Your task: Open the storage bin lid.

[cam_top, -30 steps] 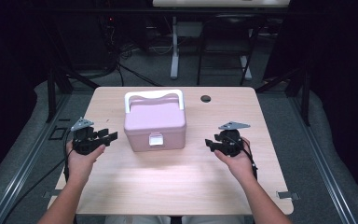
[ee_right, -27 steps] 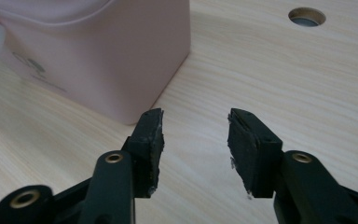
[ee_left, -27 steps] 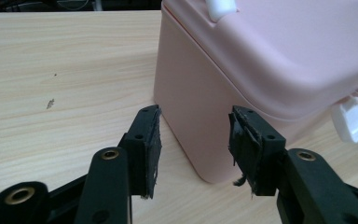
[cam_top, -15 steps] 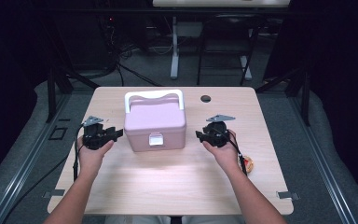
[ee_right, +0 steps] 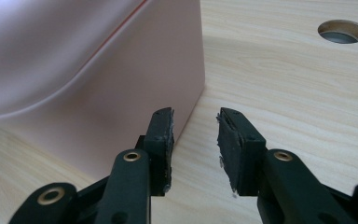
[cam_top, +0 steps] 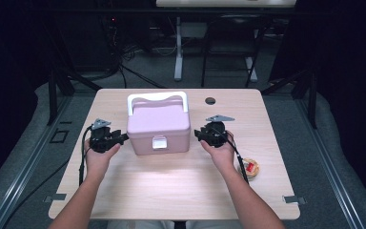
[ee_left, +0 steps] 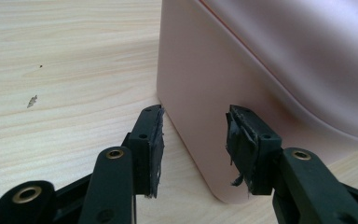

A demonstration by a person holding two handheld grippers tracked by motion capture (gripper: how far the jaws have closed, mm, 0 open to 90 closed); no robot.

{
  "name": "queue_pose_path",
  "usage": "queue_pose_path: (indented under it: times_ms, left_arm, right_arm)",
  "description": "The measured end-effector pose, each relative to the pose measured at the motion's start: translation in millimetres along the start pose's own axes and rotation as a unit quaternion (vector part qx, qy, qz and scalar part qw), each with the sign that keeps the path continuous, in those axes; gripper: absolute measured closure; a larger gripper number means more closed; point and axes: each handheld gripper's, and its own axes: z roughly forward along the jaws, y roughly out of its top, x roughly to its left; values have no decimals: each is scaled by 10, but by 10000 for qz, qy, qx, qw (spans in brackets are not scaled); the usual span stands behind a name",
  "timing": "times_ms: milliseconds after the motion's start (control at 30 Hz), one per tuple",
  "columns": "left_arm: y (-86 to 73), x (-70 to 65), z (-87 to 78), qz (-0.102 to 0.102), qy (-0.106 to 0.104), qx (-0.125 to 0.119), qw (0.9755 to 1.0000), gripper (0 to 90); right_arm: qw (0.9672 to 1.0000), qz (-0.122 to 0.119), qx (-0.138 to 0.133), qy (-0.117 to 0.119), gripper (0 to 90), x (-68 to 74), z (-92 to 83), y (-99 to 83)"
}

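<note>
From the high view, the pink box (cam_top: 158,125) sits near the middle of the table (cam_top: 171,191), its white handle (cam_top: 157,98) folded toward the far side and its latch (cam_top: 159,142) facing the person. The left gripper (cam_top: 119,138) is right at the box's left wall and the right gripper (cam_top: 199,134) just beside its right wall. A roll of tape (cam_top: 250,169) lies well off to the box's right, nearer the person, and a cable hole (cam_top: 210,100) sits beyond the box's right far corner.

In the left gripper view, the jaws stand moderately apart with nothing pinched. The box's near corner (ee_left: 205,135) lies in the gap between the pads (ee_left: 151,140); whether they touch the wall I cannot tell.

In the right gripper view, the jaws are open at a medium gap and have just been closing, with bare table between them. The box wall (ee_right: 135,107) lies beside the left-hand pad (ee_right: 161,140), not inside the gap.

The step looks like bracing the box from both sides. To do it well, bring both grippers in at equal height (low on the walls, under the lid seam). Press evenly so the box neither slides nor twists, and keep the latch side free.
</note>
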Motion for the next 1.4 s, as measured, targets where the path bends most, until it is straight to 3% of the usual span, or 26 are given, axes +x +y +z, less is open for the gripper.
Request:
queue_pose_path:
  times_ms: [200,400,567,767,800,900,1000,1167,1267,1400]
  left_arm:
    - [-21,12,4,-82,-54,-58,9999,560]
    - [-36,19,24,-219,-279,-63,9994,559]
    - [-53,-19,56,-189,-234,-33,9995,581]
    - [-66,-47,86,-110,-288,106,9995,688]
    - [-67,-64,90,-53,-272,76,9996,735]
    - [-65,-90,86,15,-272,85,9996,767]
    - [-61,-106,83,-11,-298,119,9995,814]
    - [-55,-166,86,15,-202,113,9997,888]
    - [-52,-193,88,26,-115,107,9999,897]
    - [-55,-199,83,23,-156,130,9998,899]
  right_arm:
    - [10000,45,-30,46,639,19,46,5]
    - [10000,-3,-1,62,638,47,85,-3]
    - [10000,-10,24,47,656,32,97,-9]
    - [9997,-30,36,230,746,39,89,-12]
    - [9997,-68,44,226,793,65,84,-13]
    - [9997,-135,52,181,833,93,79,-12]
    - [9996,-217,49,159,895,135,76,-15]
    - [9996,-240,114,137,899,161,58,-13]
    - [9995,-256,158,134,899,173,41,-16]
    - [9994,-293,171,100,900,180,25,-23]
